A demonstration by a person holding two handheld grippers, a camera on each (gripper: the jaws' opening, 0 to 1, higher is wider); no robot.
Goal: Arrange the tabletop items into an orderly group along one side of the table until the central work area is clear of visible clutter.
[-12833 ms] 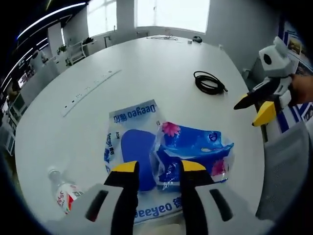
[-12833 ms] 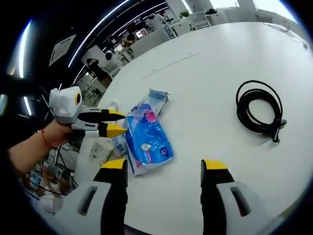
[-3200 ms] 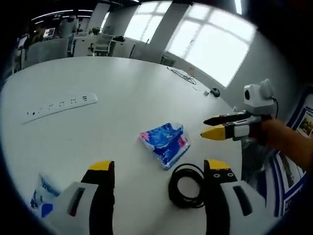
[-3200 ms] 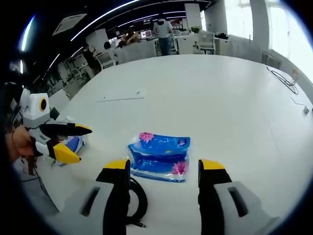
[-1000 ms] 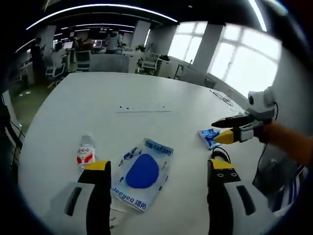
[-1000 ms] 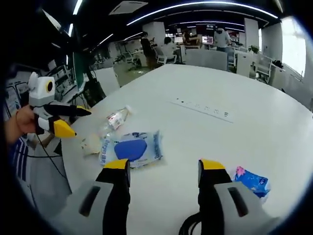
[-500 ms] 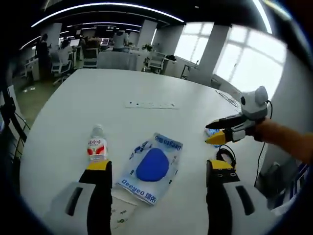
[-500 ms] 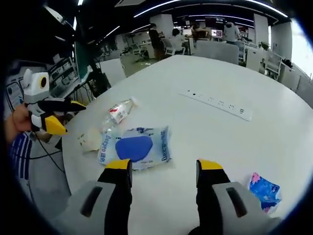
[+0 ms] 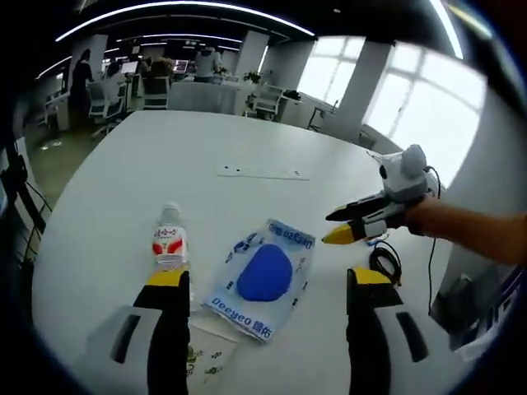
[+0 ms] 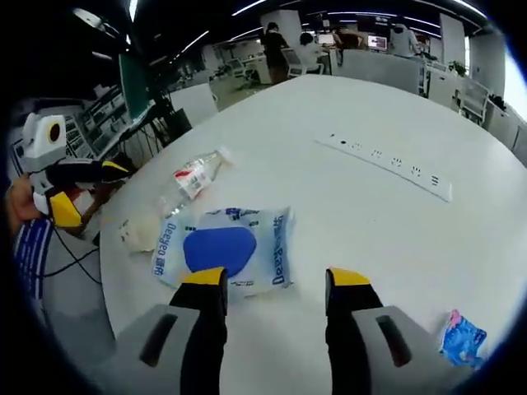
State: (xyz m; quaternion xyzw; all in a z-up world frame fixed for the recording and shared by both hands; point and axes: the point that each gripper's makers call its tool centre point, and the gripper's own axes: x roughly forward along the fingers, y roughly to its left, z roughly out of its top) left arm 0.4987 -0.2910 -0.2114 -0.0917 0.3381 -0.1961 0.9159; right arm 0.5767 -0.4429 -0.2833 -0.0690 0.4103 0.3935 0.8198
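A white wipes packet [image 9: 263,278] [image 10: 224,248] with a blue oval lies flat on the white table [image 9: 123,189]. A clear water bottle [image 9: 169,244] [image 10: 192,184] with a red label lies beside it. My left gripper [image 9: 268,280] is open, a little short of the packet, with nothing between its jaws. My right gripper [image 10: 276,281] is open too, its jaws just short of the packet's near edge. It shows in the left gripper view [image 9: 333,228], reaching in from the right over the packet's far corner. The left gripper [image 10: 86,191] hangs off the table's edge in the right gripper view.
A small beige sachet [image 10: 138,234] [image 9: 202,352] lies by the packet near the table edge. A black coiled cable [image 9: 385,260] and a blue tissue pack [image 10: 463,337] sit further along. A white power strip [image 9: 262,172] [image 10: 391,166] lies mid-table. Office desks and people stand beyond.
Both views have drawn closer to the wipes packet. In the left gripper view my right gripper has slid left, toward the packet. The items on the table have stayed put.
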